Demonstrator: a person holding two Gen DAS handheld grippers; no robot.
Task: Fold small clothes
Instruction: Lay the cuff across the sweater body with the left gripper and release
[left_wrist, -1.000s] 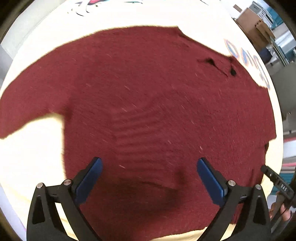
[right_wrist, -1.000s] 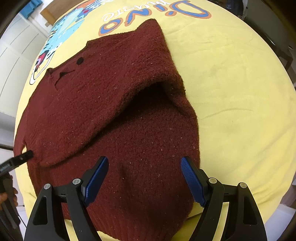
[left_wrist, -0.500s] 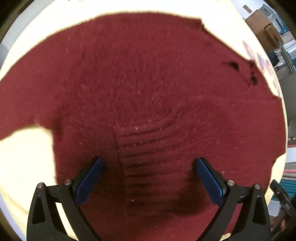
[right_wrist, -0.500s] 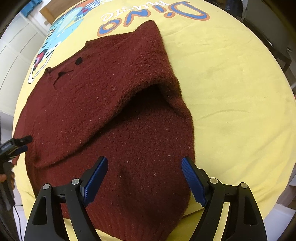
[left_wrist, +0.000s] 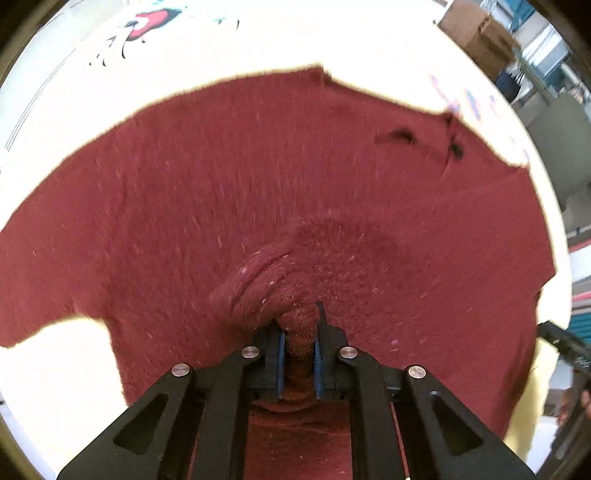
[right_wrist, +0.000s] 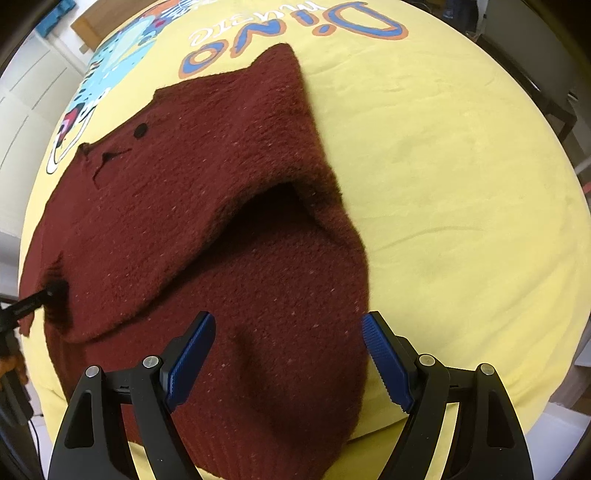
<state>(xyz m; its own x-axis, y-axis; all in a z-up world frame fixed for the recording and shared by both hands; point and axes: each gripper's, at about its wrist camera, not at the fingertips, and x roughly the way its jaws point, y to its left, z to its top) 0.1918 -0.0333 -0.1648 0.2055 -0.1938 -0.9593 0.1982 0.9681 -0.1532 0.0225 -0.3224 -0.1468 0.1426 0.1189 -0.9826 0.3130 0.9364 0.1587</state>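
A small dark red sweater (right_wrist: 207, 206) lies spread on a yellow printed sheet (right_wrist: 461, 166) covering the tabletop. Your left tongs (left_wrist: 298, 354) have just snapped together and now pinch a bunched ridge of the sweater's knit, probably so you can lift that part for a fold. Your right tongs (right_wrist: 288, 354) hang spread wide above the near hem, gripping nothing, seemingly waiting to take a matching hold.

The sweater (right_wrist: 207, 206) is spread on the printed sheet (right_wrist: 461, 184). Beyond the sweater's far edge, lettering (right_wrist: 295, 40) is printed on the sheet. At the sweater's left edge, the left gripper (left_wrist: 298, 338) is pinched onto a raised fold.
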